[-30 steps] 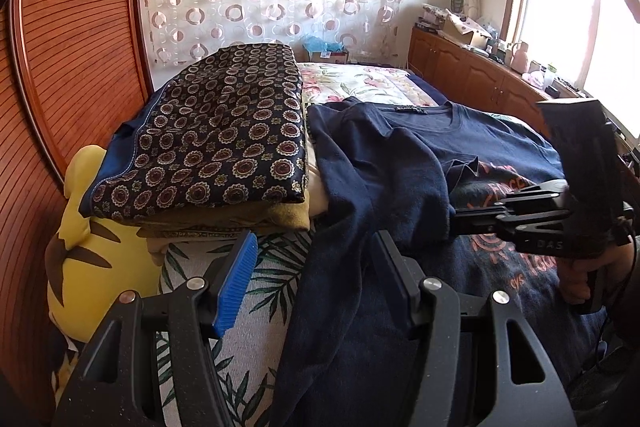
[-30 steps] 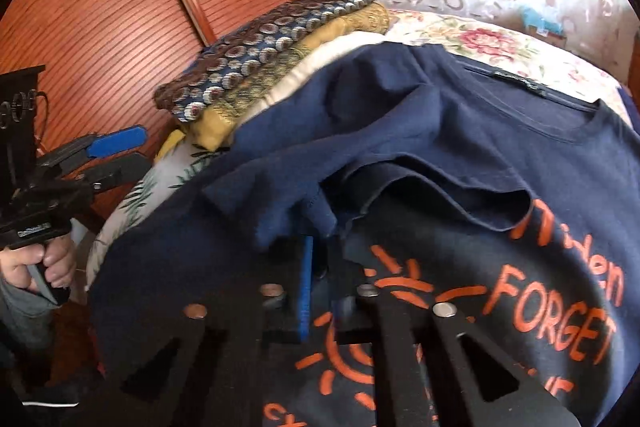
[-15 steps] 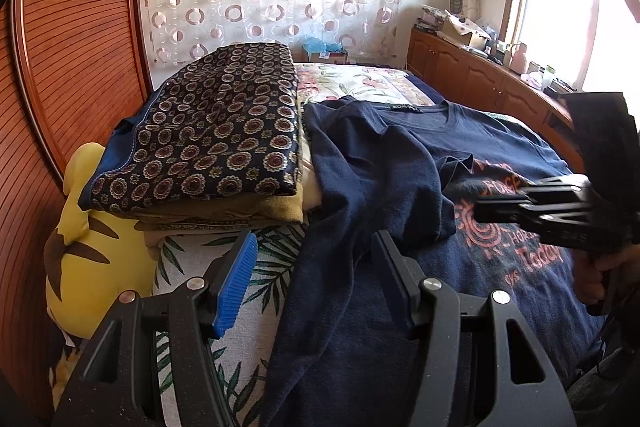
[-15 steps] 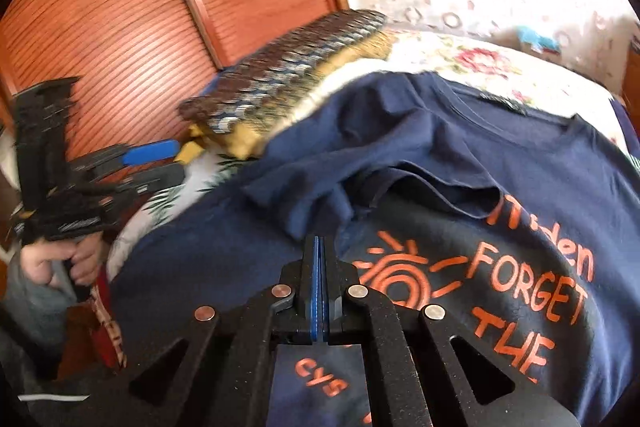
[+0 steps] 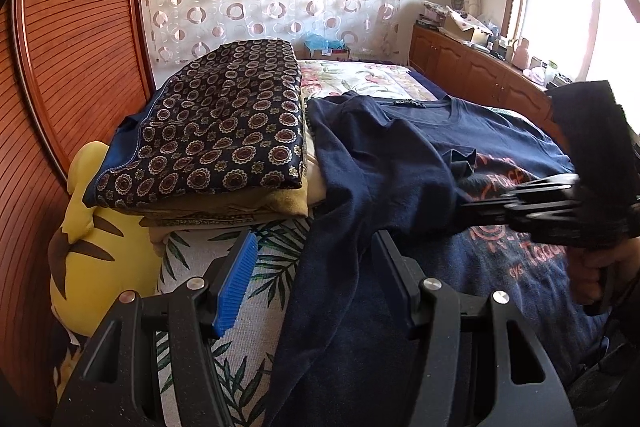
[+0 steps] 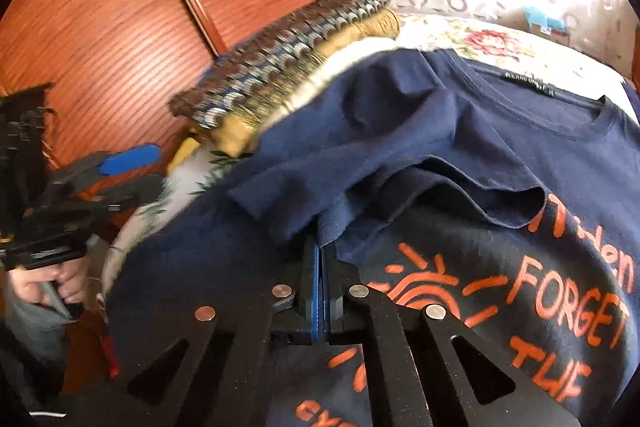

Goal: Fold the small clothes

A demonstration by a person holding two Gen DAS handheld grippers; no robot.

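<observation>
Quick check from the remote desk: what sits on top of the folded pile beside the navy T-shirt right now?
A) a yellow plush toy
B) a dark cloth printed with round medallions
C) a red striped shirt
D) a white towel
B: the dark patterned cloth lies on top of the pile, over a mustard-yellow layer, with the navy T-shirt beside it.

Navy T-shirt [image 6: 460, 131] lies spread front-up across the bed [image 5: 360, 83], neckline with its black label toward the far end. Orange print on chest: a sun motif and lettering, "FORGET" legible. One sleeve and side folded inward over the chest, rumpled, partly covering the print. Its edge lies against a stack of folded clothes [image 5: 216, 131], patterned dark piece on top.
</observation>
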